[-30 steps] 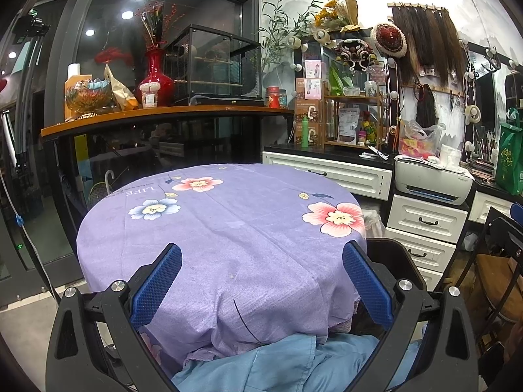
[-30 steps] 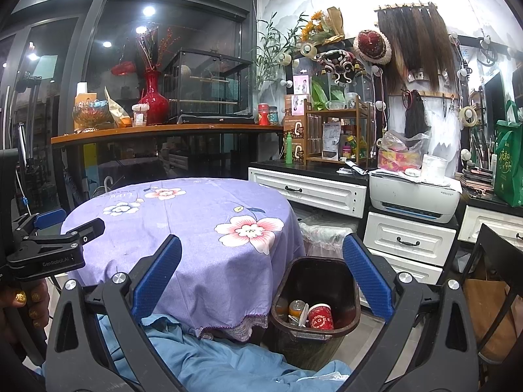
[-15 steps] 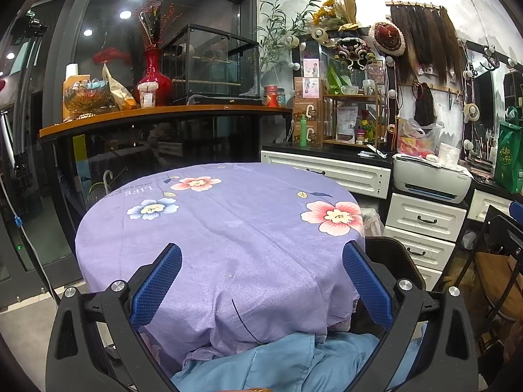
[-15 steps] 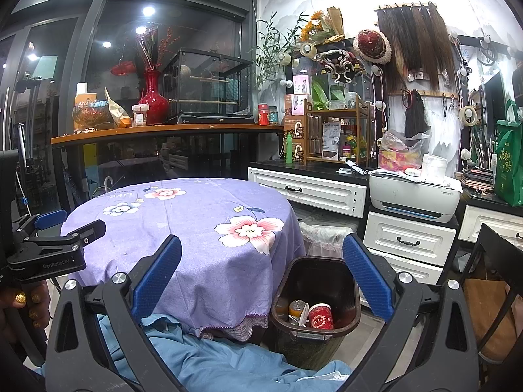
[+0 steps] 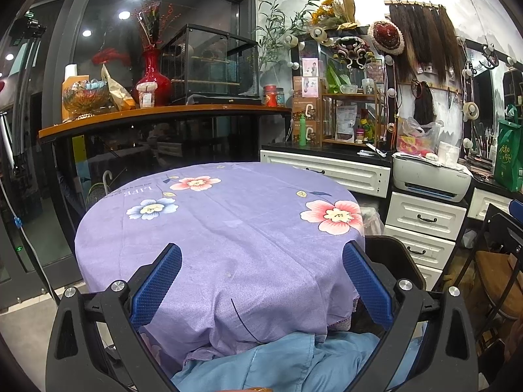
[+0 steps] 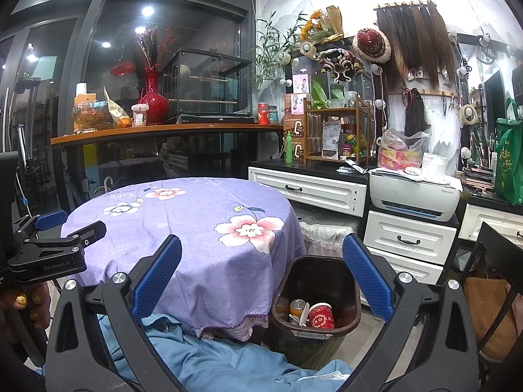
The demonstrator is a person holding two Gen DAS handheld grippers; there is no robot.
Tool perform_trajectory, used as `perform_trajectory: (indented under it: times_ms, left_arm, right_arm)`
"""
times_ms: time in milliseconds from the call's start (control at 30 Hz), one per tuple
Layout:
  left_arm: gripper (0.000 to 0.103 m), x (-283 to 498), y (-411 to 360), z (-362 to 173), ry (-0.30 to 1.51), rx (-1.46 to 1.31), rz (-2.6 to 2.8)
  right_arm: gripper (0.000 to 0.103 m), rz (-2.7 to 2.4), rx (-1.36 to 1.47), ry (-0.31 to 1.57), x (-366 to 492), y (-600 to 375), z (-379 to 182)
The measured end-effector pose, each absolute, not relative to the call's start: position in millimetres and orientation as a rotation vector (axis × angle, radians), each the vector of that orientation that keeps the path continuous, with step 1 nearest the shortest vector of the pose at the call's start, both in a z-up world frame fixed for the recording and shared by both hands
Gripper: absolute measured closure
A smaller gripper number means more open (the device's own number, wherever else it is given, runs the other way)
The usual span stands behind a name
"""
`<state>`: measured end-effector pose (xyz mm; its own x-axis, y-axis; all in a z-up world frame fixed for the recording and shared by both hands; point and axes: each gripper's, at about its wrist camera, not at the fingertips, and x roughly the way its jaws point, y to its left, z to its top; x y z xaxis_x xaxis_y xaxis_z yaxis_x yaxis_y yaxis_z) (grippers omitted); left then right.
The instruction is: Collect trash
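Beside the tablecloth's [image 6: 196, 228] right edge, inside the brown bin [image 6: 315, 297]: red paper cup [image 6: 322, 315], light, crushable, best pinched at rim. Left gripper [image 5: 261, 284] and right gripper [image 6: 261, 277] spread wide, empty.

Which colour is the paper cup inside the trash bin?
Red, with white lettering; the cup shows best in the right wrist view.

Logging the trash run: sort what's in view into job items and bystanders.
Job:
- bin
- red paper cup in it
- can in it
- left hand-held gripper, open
- right hand-held gripper, open

Bystanders:
- purple tablecloth
- printer
- red vase
- green bag
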<state>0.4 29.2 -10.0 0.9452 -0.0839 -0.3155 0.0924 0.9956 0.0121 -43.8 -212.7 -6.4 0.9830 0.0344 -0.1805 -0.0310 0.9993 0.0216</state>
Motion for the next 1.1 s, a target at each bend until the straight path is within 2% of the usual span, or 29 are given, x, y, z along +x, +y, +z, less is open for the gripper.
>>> perform_trajectory:
  times_ms: [1100]
  left_arm:
    - [0.005,3.4,33.5,-11.2,0.321,0.03,-0.104]
  right_arm:
    - [0.006,0.034,0.019,0.185,-43.7,-210.7,-10.6]
